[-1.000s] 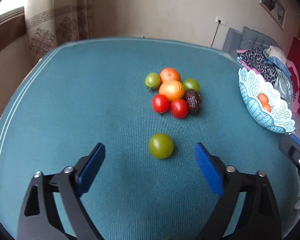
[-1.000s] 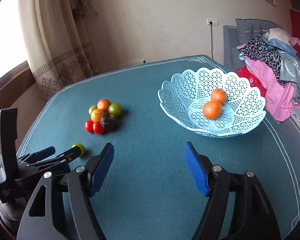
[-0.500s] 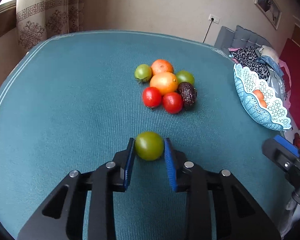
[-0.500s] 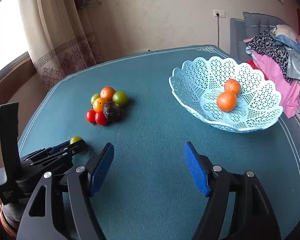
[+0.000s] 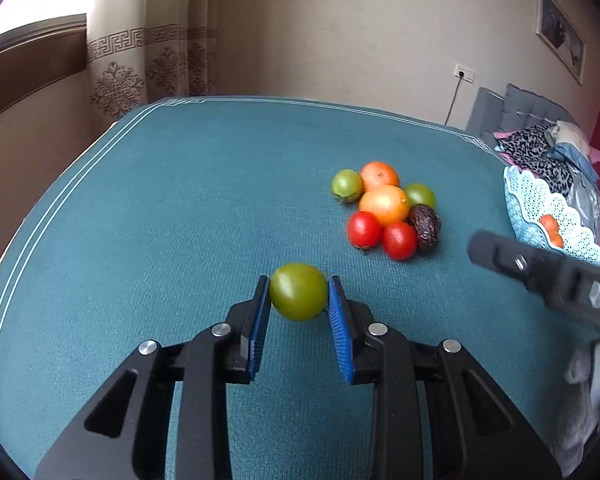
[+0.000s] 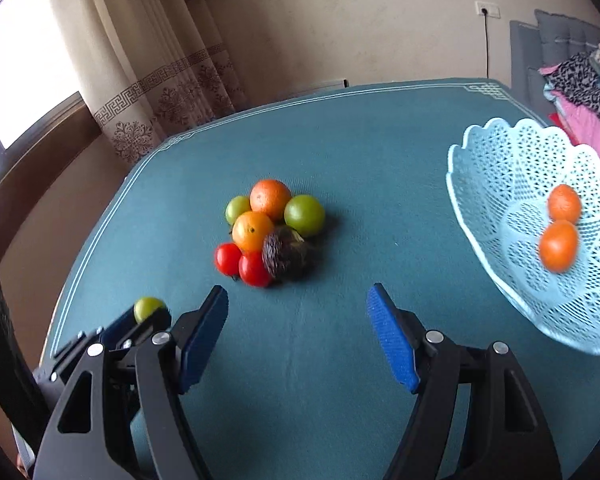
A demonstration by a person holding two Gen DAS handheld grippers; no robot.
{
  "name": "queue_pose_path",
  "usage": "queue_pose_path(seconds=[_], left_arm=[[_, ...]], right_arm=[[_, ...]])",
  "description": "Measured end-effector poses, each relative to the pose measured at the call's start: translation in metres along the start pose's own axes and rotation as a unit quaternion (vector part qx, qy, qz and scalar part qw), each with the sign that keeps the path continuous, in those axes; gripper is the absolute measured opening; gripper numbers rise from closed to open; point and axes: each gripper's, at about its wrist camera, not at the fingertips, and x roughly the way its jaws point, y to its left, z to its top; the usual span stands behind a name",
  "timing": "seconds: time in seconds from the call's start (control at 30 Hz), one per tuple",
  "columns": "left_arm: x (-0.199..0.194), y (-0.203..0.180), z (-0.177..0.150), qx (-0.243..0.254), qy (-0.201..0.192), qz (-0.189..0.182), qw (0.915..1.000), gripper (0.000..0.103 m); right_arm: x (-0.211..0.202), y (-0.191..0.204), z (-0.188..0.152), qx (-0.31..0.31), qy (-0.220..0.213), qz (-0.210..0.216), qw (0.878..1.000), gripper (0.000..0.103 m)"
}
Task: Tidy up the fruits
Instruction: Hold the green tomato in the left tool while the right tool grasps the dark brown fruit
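Teal cloth (image 5: 160, 240) covers the table, where a green tomato (image 5: 298, 297) is clamped between the blue pads of the left gripper (image 5: 299, 312). Unobstructed at one o'clock, a fruit cluster (image 5: 386, 210) is seen; further, at three o'clock, the lace basket (image 6: 496, 184) is set. The right gripper (image 6: 298, 336) is held wide apart, empty.

Fruit count: three green tomatoes (image 5: 298, 291), two red tomatoes (image 5: 363, 229), four oranges (image 6: 270, 199), one dark fruit (image 6: 285, 254), one basket (image 6: 496, 184).

Both claws: black plastic frames w/ silver screws, ribbed blue pads (image 5: 337, 332)
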Motion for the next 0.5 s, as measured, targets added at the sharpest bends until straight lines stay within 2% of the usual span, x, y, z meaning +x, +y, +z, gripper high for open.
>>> queue_pose_path(seconds=[0.2,0.3,0.5], left_arm=[[0.003,0.001,0.0,0.0,0.004,0.004,1.0,0.03],[0.004,0.002,-0.001,-0.002,0.004,0.004,1.0,0.03],[0.007,0.002,-0.001,-0.004,0.009,0.007,0.9999,0.03]], right_arm=[[0.025,0.007,0.02,0.011,0.008,0.028,1.0,0.06],[0.038,0.008,0.025,0.017,0.017,0.026,0.999,0.054],[0.061,0.005,0.024,0.04,0.038,0.038,0.998,0.052]])
